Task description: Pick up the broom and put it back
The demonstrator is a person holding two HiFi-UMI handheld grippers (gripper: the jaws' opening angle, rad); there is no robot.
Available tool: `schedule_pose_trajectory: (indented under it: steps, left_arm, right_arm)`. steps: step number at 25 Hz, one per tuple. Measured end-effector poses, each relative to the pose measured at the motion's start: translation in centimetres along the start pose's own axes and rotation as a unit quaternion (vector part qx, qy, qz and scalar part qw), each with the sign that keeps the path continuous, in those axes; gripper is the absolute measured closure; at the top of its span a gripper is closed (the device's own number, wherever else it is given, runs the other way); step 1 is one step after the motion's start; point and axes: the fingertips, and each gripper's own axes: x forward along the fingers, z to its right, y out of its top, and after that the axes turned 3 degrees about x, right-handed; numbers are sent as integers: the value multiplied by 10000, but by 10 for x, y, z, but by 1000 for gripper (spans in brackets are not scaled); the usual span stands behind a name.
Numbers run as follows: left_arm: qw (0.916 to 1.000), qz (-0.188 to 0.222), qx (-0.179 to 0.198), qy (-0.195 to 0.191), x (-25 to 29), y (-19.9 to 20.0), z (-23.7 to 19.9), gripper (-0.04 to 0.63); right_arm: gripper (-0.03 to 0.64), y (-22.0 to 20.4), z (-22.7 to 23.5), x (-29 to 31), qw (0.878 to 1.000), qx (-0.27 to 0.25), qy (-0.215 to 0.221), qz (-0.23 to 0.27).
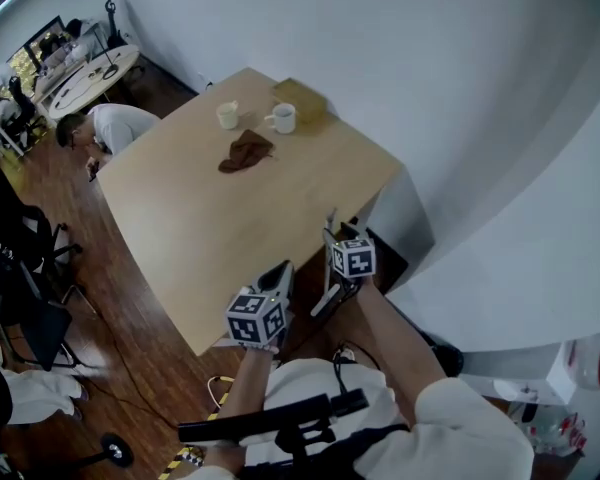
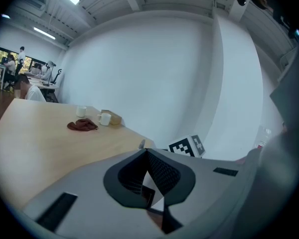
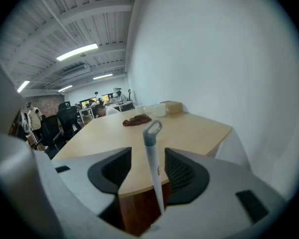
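1. Only the handle of the broom (image 3: 153, 168) shows. It is a slim white shaft topped by a grey cap with an open loop (image 3: 152, 129). The lower end runs out of sight behind the gripper's body.
2. The broom stands close to upright with a slight lean. It is just in front of the near edge of the pale wooden table (image 1: 210, 218), by the corner closest to the white wall (image 1: 500, 118).
3. The right gripper (image 3: 148, 156) has its tongs spread wide, and the shaft rises through the gap between them. The dark ribbed pads (image 3: 184, 173) do not squeeze it. The shaft sits nearer the right-hand pad and is clearly apart from the left-hand one.
4. The left gripper (image 2: 146, 152) has its tongs drawn together so that the tips meet, with nothing between them.
5. In the head view both forearms reach forward from the body, the right one coming out of a white sleeve (image 1: 460, 418). The right gripper's marker cube (image 1: 353, 258) is further ahead, at the table's corner. The left cube (image 1: 255, 318) is closer to the body, at the table's near edge.
6. Both grippers aim across the table top. At its far end sit two cups (image 1: 283, 118), a crumpled brown cloth (image 1: 246, 152) and a small box (image 1: 300, 98).
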Motion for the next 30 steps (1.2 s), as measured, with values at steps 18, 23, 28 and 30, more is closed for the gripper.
schedule_pose_trajectory:
  steps: [18,23,28,30]
  left_arm:
    - [9994,173,-126,278,-19,-1,-17,606]
    - [10000,56,-37,-28,-9,-4,-4,606]
    - [9997,31,39,-257,-4,-1,9,606]
    - [9994,51,56,-323,-4,1,14,606]
  right_arm:
    - [492,-19,7,-16,9970,-763,-142,-53]
    - [492,17,-7,-90,9944,-980,15,386]
    - [492,88,-24,-158,9885,-1052,120,1077]
    - [492,111,-28,-178,9861,-993,59,1332]
